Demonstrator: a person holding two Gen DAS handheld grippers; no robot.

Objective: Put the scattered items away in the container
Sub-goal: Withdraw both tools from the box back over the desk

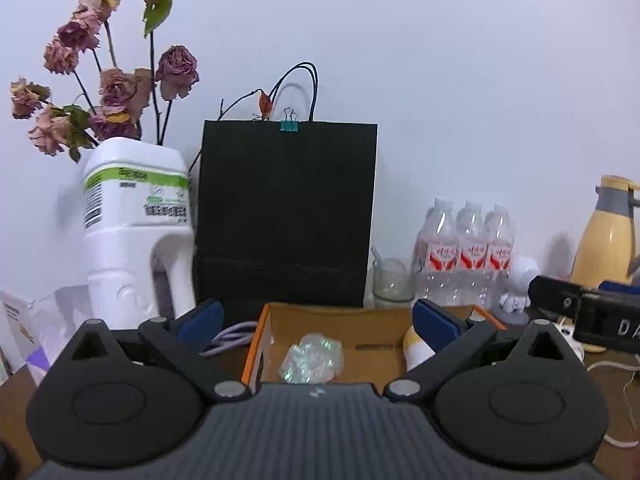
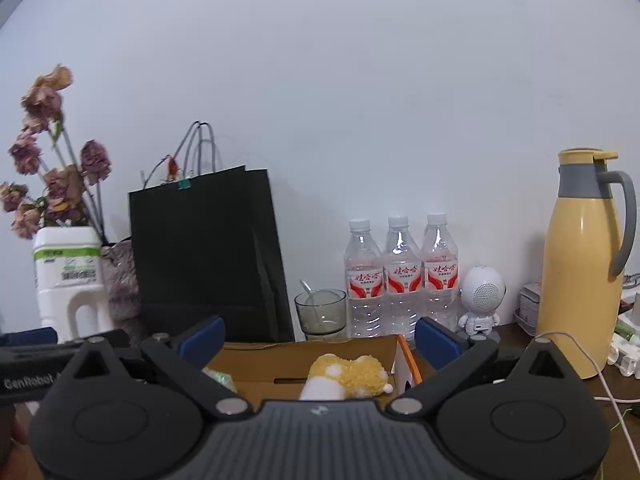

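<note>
Both grippers point over an open cardboard box (image 1: 276,328) on the table (image 1: 616,396). The left gripper (image 1: 318,322) has its jaws spread wide with nothing between them; ahead of it a crumpled clear wrapper (image 1: 314,358) lies on the box floor. The right gripper (image 2: 318,334) also has its jaws released and empty, and just below it a yellow plush (image 2: 352,374) lies in the box beside its orange-edged right wall. A purple cable (image 1: 232,338) lies outside the box, against its left wall. Behind the box stand a black bag (image 1: 286,216), a white jug (image 1: 136,232) of dried roses (image 1: 116,88), a glass (image 2: 320,314), three bottles (image 2: 402,280) and a yellow flask (image 2: 580,272).
</note>
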